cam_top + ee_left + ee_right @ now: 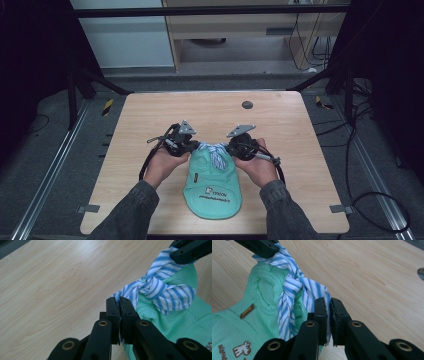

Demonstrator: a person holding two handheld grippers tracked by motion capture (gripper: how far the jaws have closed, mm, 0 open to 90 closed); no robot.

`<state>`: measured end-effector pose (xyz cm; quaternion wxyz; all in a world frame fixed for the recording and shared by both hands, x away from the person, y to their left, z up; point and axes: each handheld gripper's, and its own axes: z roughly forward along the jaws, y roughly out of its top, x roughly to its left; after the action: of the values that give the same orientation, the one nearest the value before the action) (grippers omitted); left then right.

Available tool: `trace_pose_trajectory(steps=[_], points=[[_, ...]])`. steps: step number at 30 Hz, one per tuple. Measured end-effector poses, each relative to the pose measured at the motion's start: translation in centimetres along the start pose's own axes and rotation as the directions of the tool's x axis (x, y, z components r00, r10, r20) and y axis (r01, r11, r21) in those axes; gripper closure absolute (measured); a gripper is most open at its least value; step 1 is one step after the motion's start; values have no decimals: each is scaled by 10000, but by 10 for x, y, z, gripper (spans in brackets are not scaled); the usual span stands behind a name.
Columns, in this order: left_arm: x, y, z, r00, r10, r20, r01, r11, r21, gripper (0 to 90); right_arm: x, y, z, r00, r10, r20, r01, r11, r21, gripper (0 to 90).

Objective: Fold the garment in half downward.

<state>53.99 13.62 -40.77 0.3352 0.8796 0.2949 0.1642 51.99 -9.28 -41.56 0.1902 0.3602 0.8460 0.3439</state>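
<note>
While a mint-green knitted garment (212, 187) lies flat on the near middle of the wooden table (150, 120), a blue-and-white striped cloth (216, 152) is knotted at its far end. The left gripper (192, 146), held in the person's left hand (161, 165), has its jaws pressed together on one tail of the striped cloth, as the left gripper view shows. The right gripper (231, 147), held in the right hand (260, 167), pinches the other tail; a thin gap between its jaws holds fabric. The knot sits between the two grippers, over the garment's collar area. A small label (247, 311) and what seems to be printed lettering mark the garment. A dark round disc (247, 105) lies on the far tabletop.
</note>
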Motion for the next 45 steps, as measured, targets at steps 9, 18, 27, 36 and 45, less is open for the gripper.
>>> trace_pose_trajectory(steps=[9,18,27,36,45], points=[[1,4,-1,10000,83,35,-83,10000,-42,874,-2,0,0,9998,177,11,-176,9998,-60,844],[-1,3,-7,9998,185,8,-185,9996,-209,874,0,1,-6,9983,-580,-34,580,9982,-121,844],[3,3,-5,9998,84,205,-78,9996,-257,873,-3,7,-7,9955,-942,-121,943,9955,46,841],[7,3,-9,10000,-20,55,22,9993,-379,873,-3,14,-7,9947,-1030,-52,1029,9946,-89,840],[10,2,-6,9998,-174,69,177,9990,-419,873,-6,19,-3,9951,-986,26,986,9951,72,841]])
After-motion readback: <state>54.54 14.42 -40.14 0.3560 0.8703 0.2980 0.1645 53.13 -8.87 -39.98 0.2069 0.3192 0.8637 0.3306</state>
